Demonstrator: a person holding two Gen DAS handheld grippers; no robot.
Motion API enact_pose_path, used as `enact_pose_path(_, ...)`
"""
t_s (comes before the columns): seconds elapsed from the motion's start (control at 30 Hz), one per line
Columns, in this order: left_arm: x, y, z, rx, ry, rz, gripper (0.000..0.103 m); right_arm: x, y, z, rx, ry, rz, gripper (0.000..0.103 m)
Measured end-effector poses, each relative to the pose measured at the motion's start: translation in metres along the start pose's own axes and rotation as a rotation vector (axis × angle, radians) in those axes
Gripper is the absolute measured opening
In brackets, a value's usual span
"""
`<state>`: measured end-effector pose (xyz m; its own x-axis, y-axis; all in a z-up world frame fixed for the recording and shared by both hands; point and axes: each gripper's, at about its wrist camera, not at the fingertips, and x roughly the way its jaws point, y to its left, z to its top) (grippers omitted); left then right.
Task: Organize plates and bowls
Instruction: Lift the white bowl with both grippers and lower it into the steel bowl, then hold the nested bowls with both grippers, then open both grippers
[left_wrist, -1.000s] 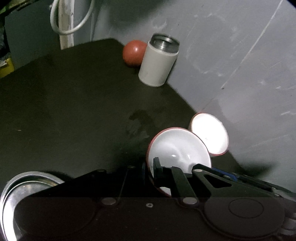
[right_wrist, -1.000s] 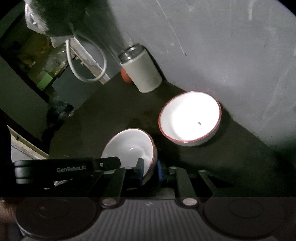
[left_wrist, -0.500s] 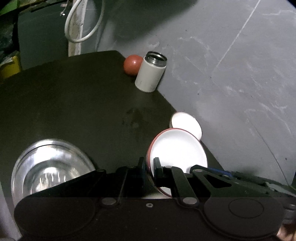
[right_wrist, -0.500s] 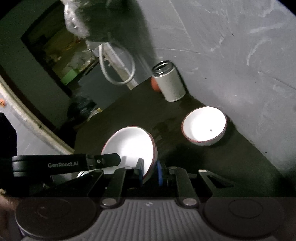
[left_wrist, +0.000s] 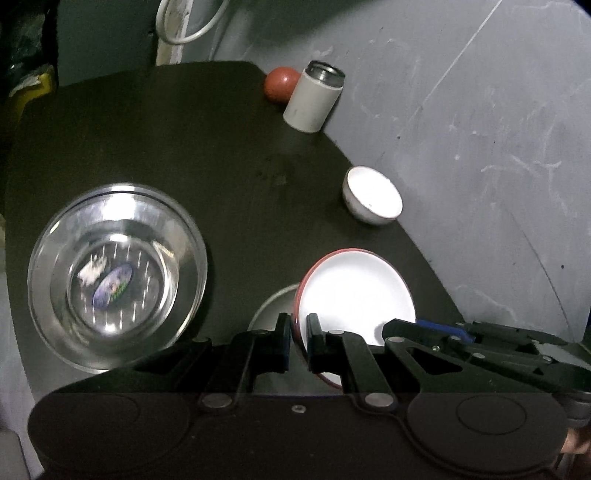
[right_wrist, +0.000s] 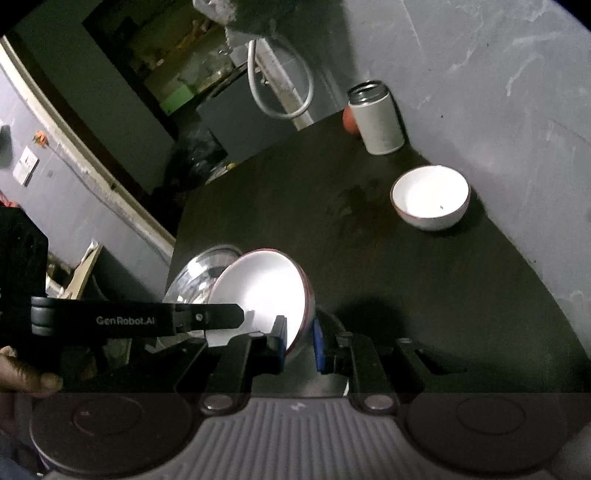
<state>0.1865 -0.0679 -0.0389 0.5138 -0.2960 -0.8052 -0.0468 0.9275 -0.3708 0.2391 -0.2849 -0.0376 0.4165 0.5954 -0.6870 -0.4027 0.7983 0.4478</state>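
Both the left gripper (left_wrist: 297, 338) and right gripper (right_wrist: 300, 345) had fingers clamped on the red-rimmed bowl (left_wrist: 354, 291), held above the counter (left_wrist: 147, 140); another white bowl (right_wrist: 430, 197) sat unstacked.

The steel bowl (left_wrist: 271, 308) just behind the left gripper (left_wrist: 297, 341) shows only a sliver of rim, the red-rimmed bowl (left_wrist: 354, 291) covering the rest. Left of the gripper, the glass bowl (left_wrist: 118, 254) is smeared, its bottom label unreadable. Far ahead, the white canister (left_wrist: 314, 99) half hides a red ball (left_wrist: 279, 83).
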Motion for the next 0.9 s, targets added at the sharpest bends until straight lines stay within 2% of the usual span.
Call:
enact_pose_path(0.53, 0.017, 0.002, -0.017, -0.022, 0.117, 0.042, 0.009, 0.01, 0.003, -0.013, -0.039, 0.129, -0.034, 0.017)
enact_pose_path(0.9, 0.023, 0.002, -0.022, -0.036, 0.15, 0.046, 0.01, 0.016, 0.005, -0.015, -0.052, 0.17, -0.045, 0.018)
